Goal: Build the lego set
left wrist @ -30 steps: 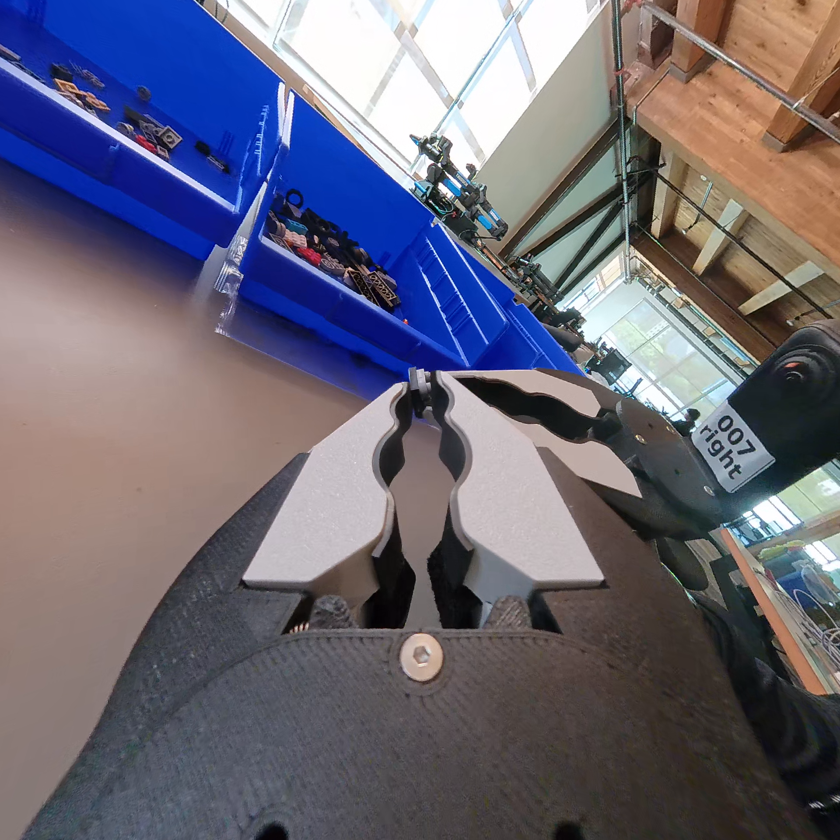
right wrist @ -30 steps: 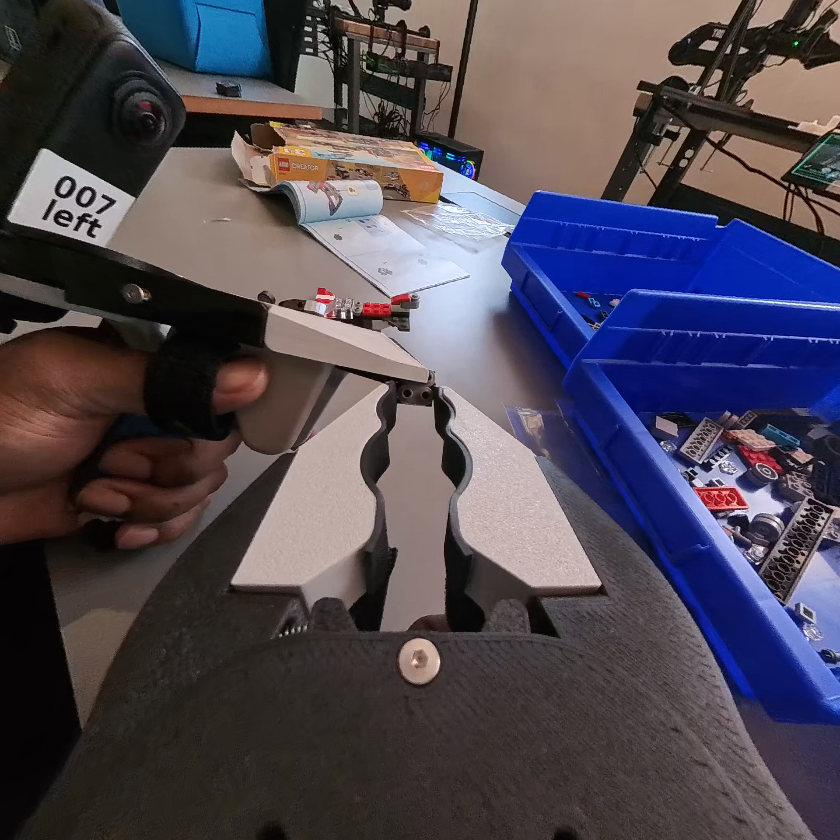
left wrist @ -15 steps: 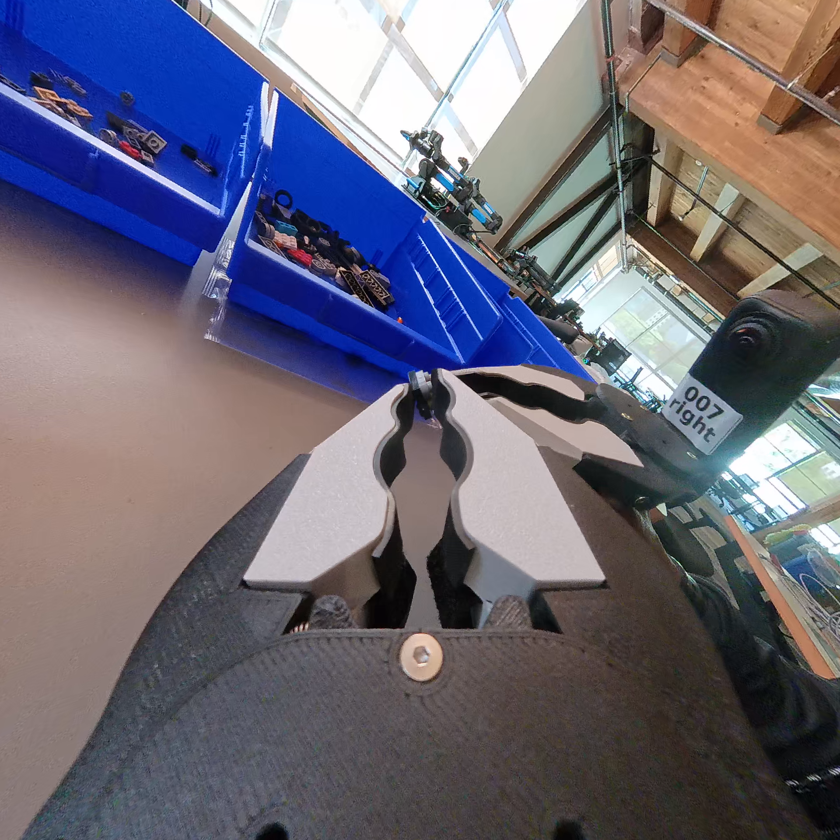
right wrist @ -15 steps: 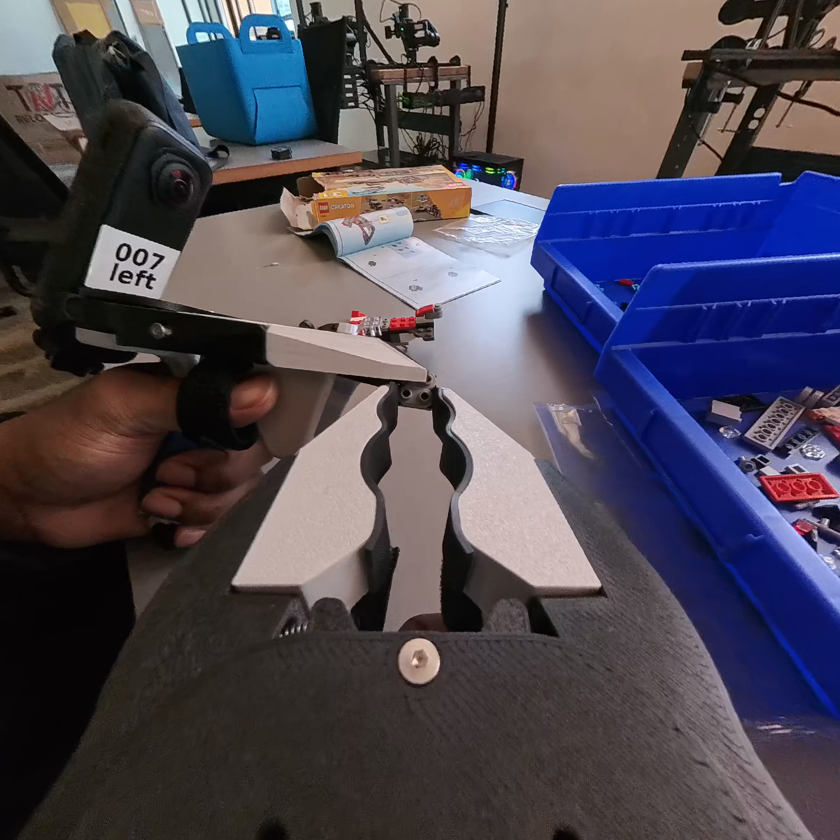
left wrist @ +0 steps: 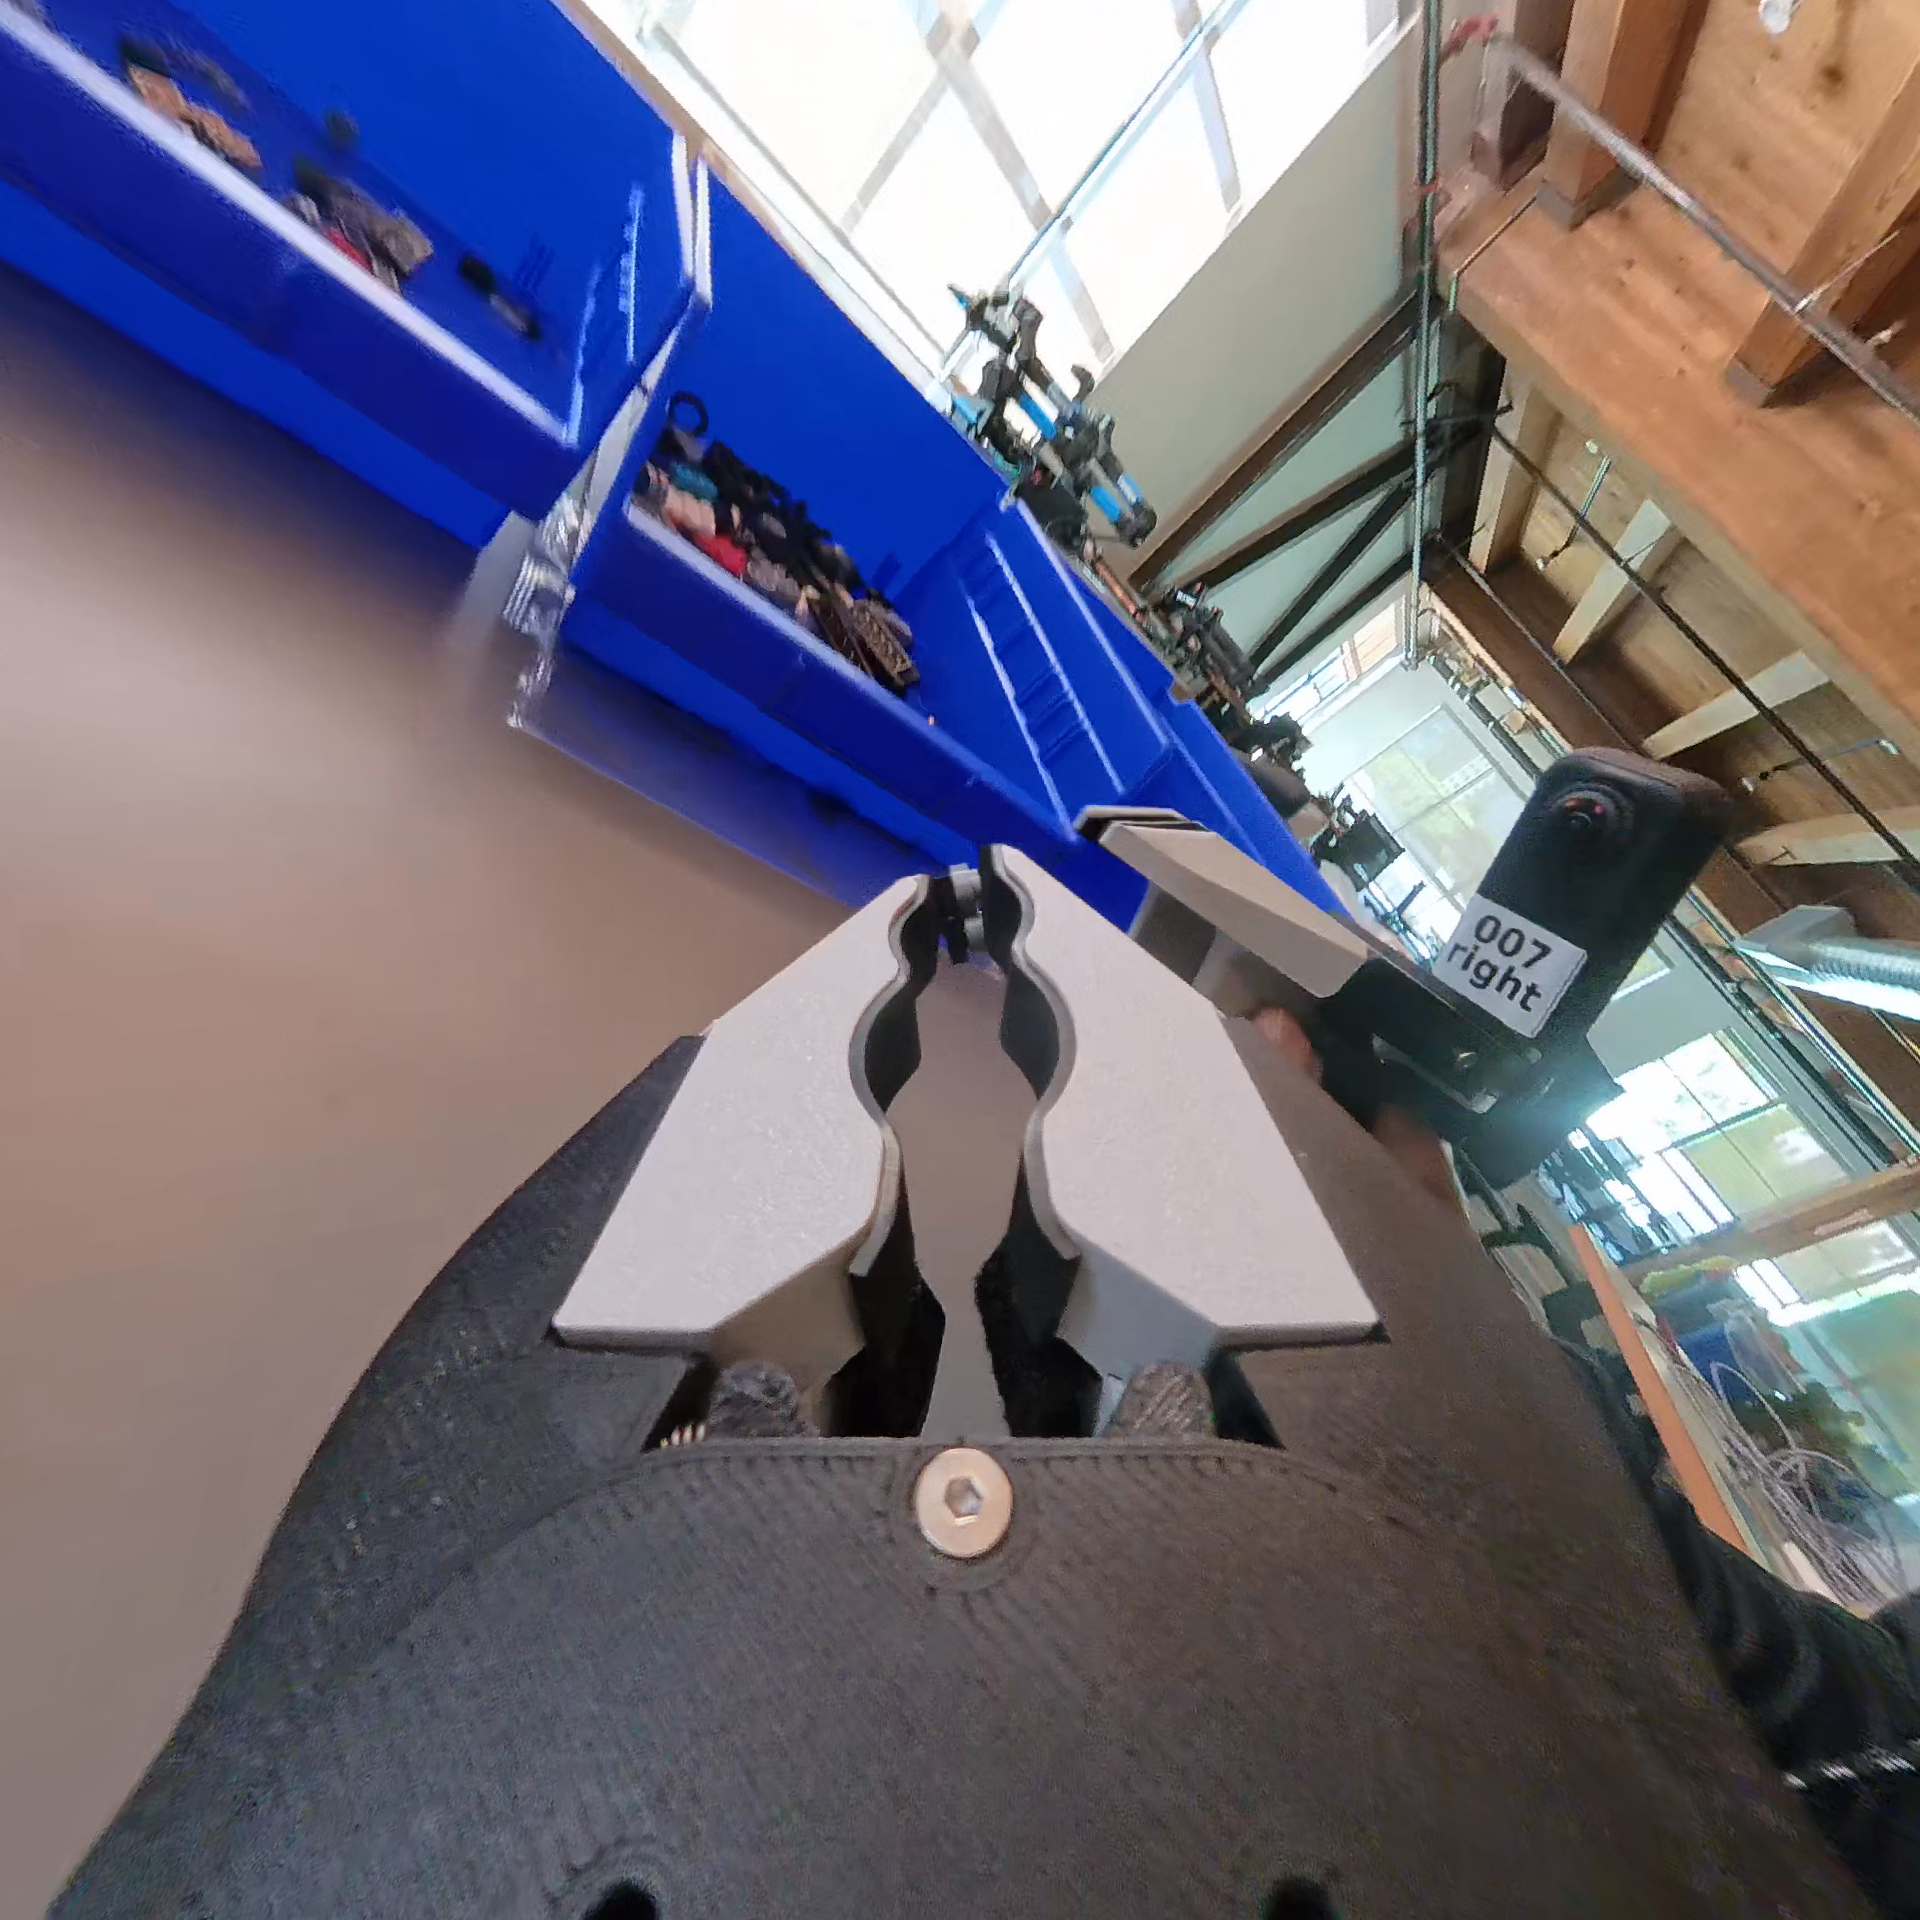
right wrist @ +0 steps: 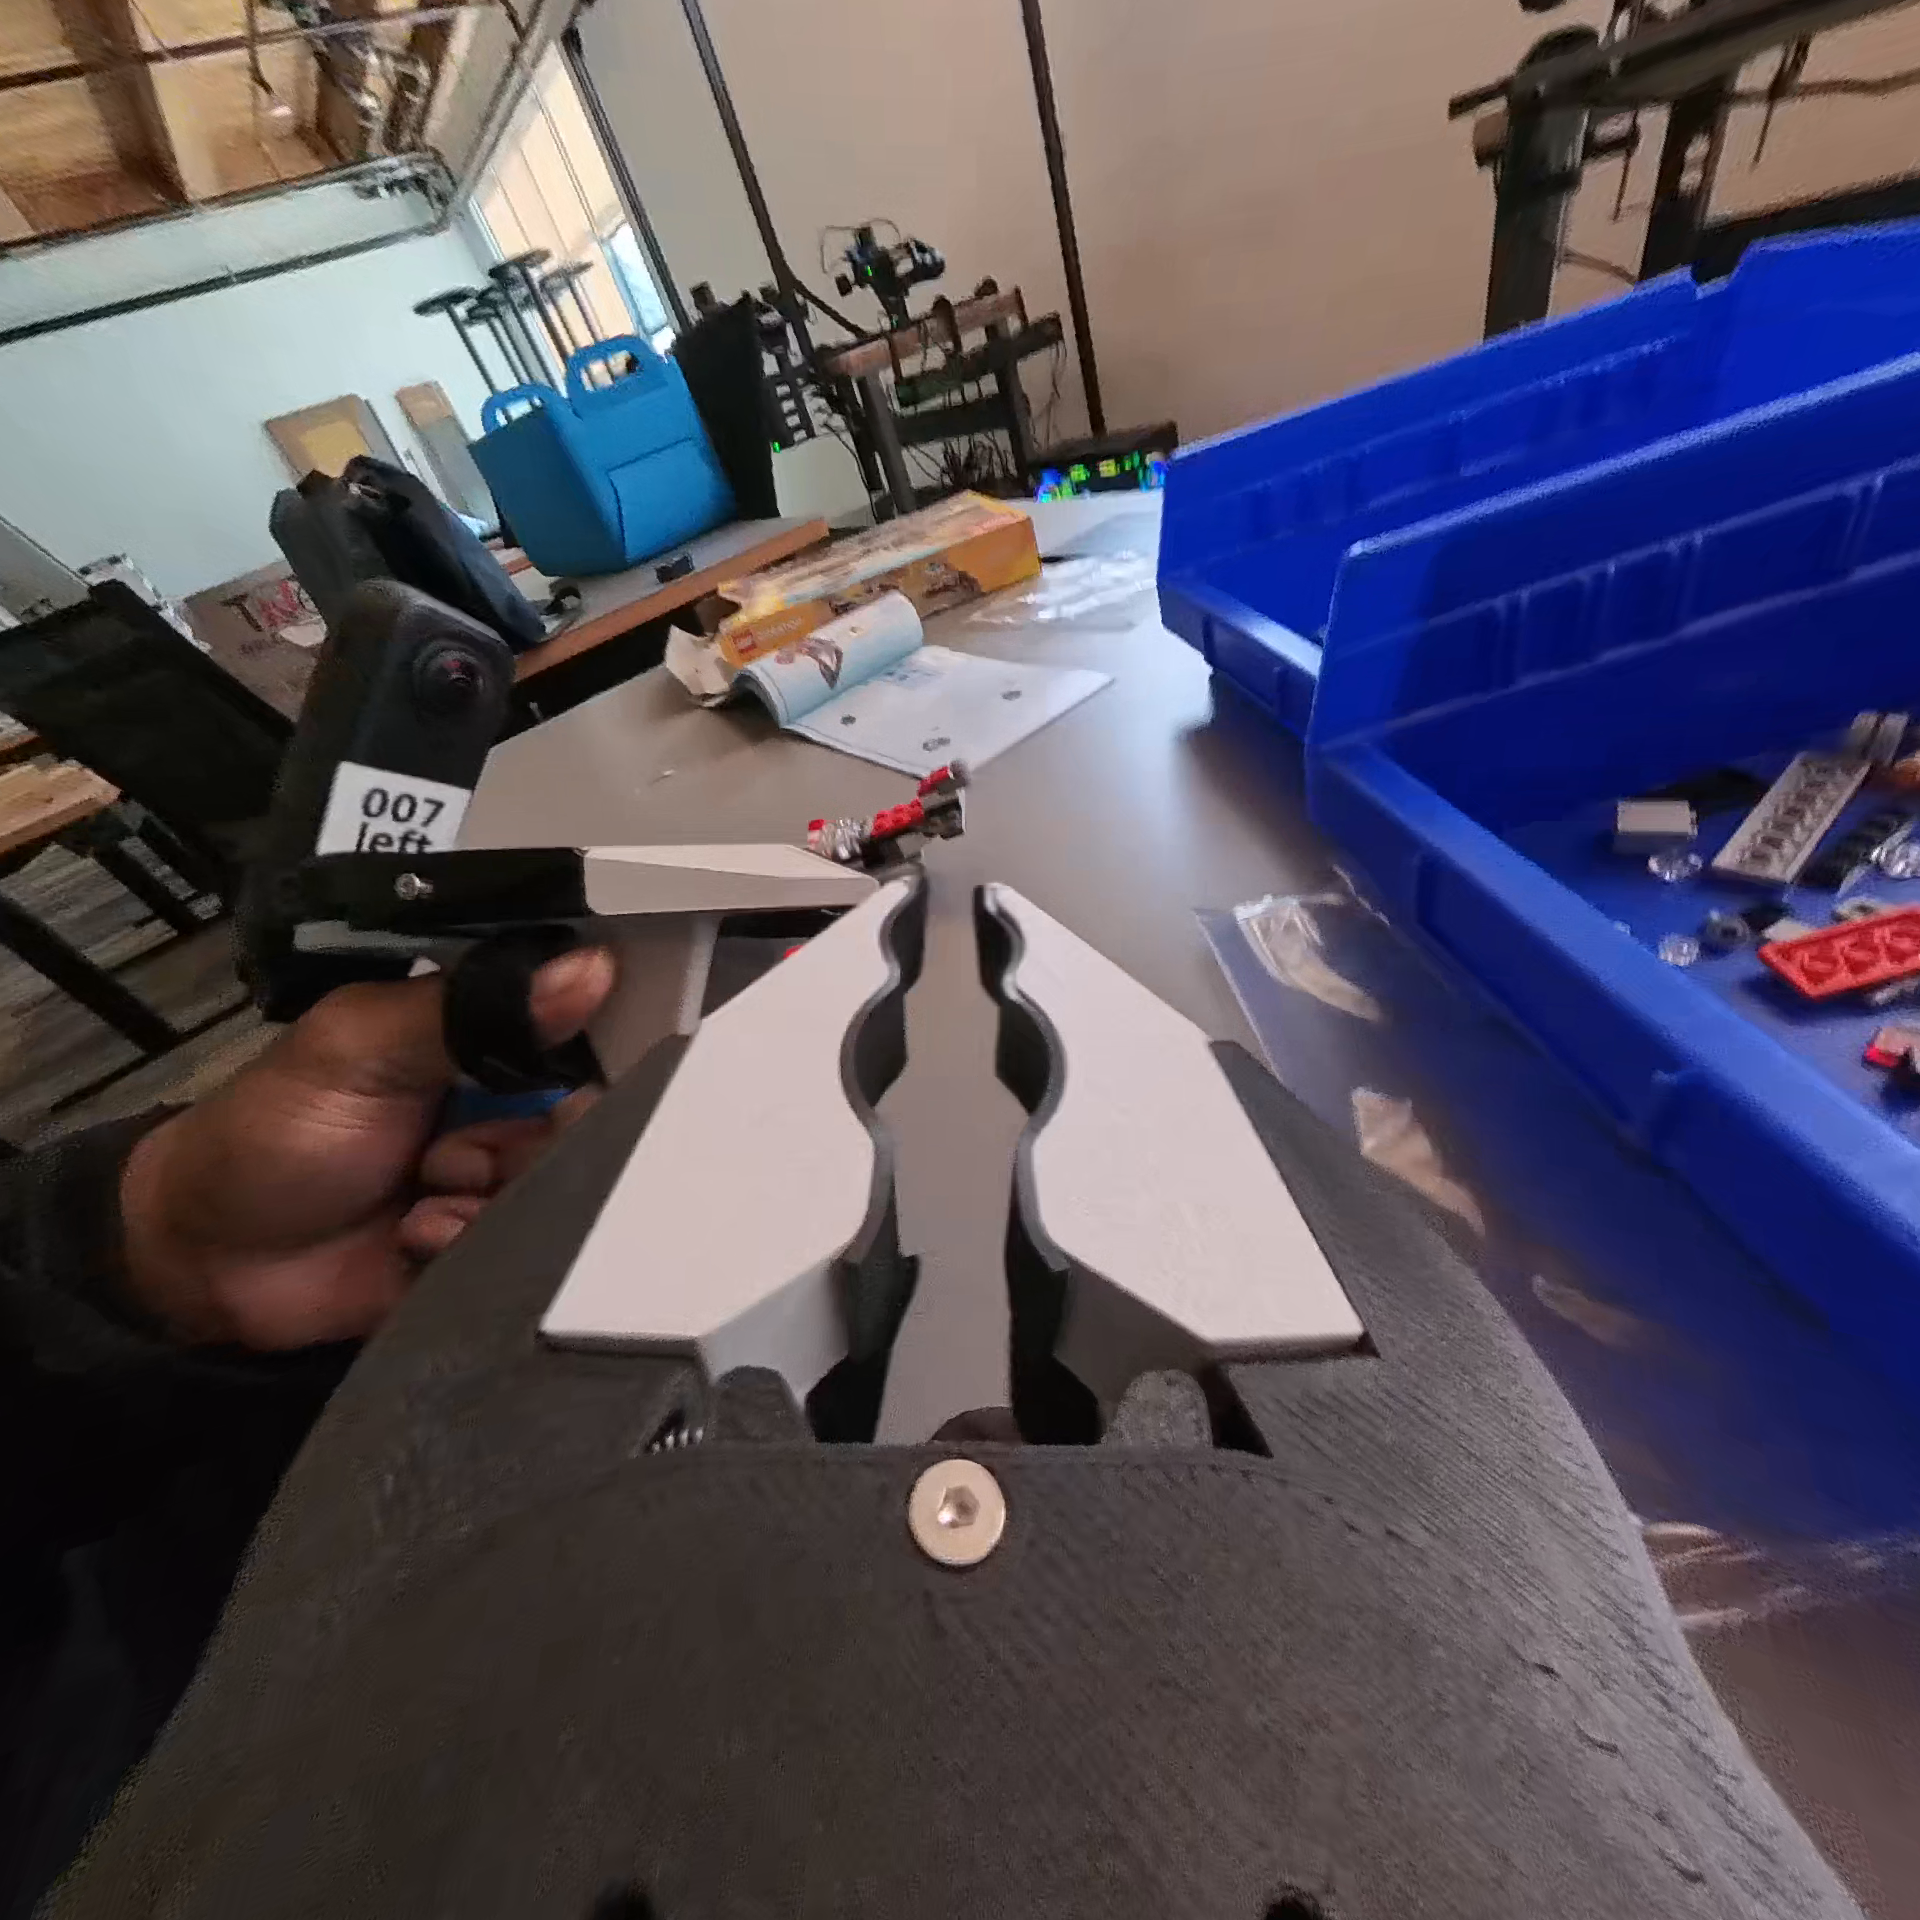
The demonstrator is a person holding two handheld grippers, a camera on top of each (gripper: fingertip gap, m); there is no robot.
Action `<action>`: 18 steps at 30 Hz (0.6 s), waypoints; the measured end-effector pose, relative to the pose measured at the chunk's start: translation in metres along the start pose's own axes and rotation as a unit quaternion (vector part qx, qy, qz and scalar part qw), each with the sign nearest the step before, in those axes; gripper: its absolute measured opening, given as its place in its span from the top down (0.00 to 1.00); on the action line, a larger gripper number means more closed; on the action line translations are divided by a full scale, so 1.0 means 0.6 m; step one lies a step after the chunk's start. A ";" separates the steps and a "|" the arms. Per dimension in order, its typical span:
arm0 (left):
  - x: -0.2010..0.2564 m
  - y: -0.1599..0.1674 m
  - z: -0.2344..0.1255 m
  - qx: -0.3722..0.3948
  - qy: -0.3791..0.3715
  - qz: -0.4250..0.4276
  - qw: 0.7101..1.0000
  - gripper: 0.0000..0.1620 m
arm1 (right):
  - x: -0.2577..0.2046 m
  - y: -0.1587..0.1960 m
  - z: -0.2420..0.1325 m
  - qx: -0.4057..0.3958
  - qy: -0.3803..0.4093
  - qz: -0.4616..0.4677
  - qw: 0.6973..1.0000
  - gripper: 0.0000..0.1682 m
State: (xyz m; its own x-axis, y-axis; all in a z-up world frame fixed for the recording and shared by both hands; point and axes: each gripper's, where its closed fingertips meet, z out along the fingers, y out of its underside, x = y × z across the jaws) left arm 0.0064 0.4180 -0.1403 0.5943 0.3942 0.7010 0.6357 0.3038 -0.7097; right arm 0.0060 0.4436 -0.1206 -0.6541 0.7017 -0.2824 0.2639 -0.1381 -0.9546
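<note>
- Left gripper is pinching a small dark grey lego piece right at the tips of its fingers; it's hovering above the bench, not resting on it.
- Right gripper is showing a narrow gap btwn its fingers w/ nothing in them – spread slightly, empty.
- In the right wrist view the left gripper is sitting just beside the right one's tips, nearly touching.
- Part-built lego model, red/grey/black, is lying on the bench toward the middle, just beyond both grippers; instruction booklet and yellow box are lying nearer the far edge.
- Blue bins along the bench's right side are holding loose pieces; a clear plastic bag is lying in front of them.
- Risks, judged from here:
  - Piece is being held by a sliver at the very tips, so any twist or bump from the right gripper could be popping it out; it'd prob. bounce off the bench edge.
  - Pressing it onto the model w/o the empty gripper steadying that model would likely be sliding the model away.
  - Exact orientation of the piece can't be told – misaligned studs = no seat.
</note>
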 end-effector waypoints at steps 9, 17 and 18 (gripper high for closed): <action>-0.052 0.064 0.021 -0.146 -0.131 0.013 0.980 0.88 | 0.021 0.042 0.009 -0.076 0.026 0.010 0.997 0.88; -0.011 -0.042 -0.010 0.054 -0.041 -0.047 0.997 0.75 | 0.042 0.021 0.000 -0.031 0.036 0.079 0.996 0.85; 0.011 -0.063 -0.019 0.105 0.000 -0.070 0.992 0.75 | 0.042 0.010 -0.002 -0.007 0.028 0.105 0.994 0.84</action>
State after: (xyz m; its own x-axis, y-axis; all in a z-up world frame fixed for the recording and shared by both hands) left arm -0.0081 0.3991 -0.1079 0.5067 0.3352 0.7943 0.5958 0.5297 -0.6037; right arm -0.0080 0.4612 -0.1332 -0.5428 0.6968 -0.4689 0.4006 -0.2759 -0.8737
